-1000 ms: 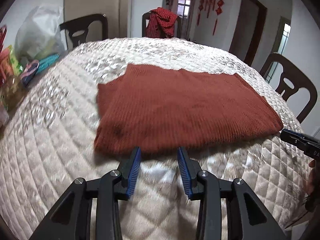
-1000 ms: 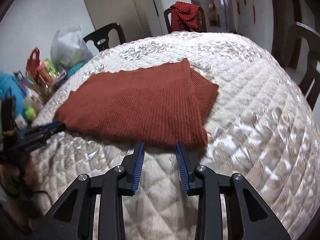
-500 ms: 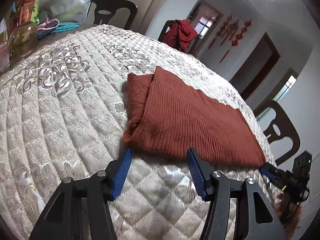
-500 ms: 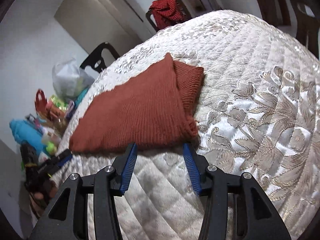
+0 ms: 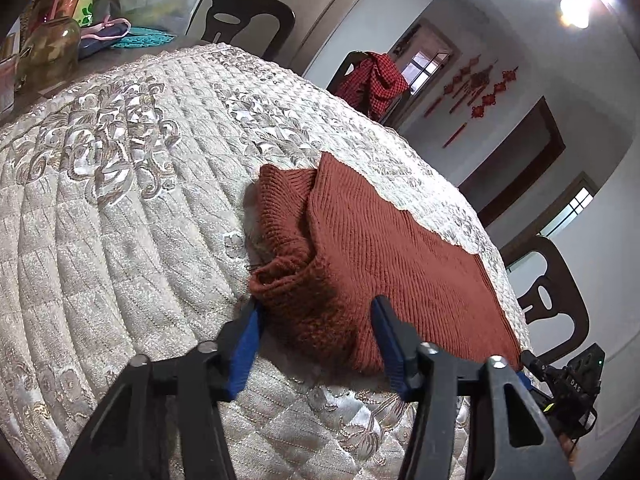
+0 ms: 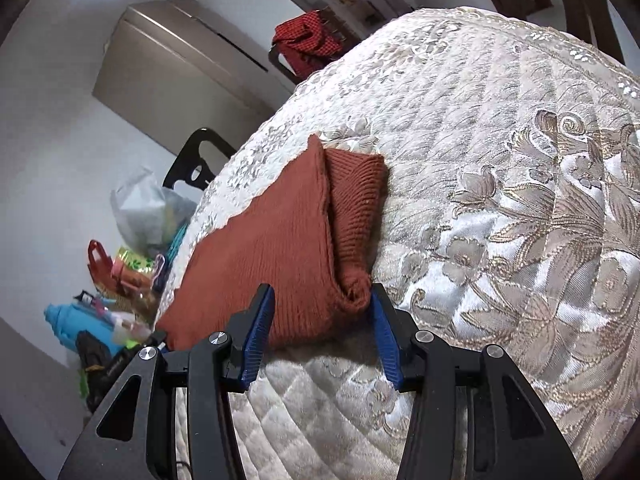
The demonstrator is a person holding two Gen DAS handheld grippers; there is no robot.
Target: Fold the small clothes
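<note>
Rust knit sweater (image 5: 400, 256) corners — seemingly between both claws

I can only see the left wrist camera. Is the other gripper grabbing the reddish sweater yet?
Observer: Not yet. The right gripper is open, and the sweater has its near corner between the fingers.
Operator: Is that side folded neat?
Observer: Not quite. A ribbed flap pokes out from under the top layer there.
Operator: Is anything else over there?
Observer: Yes, a blue bottle sits past the sweater's other end.
</note>
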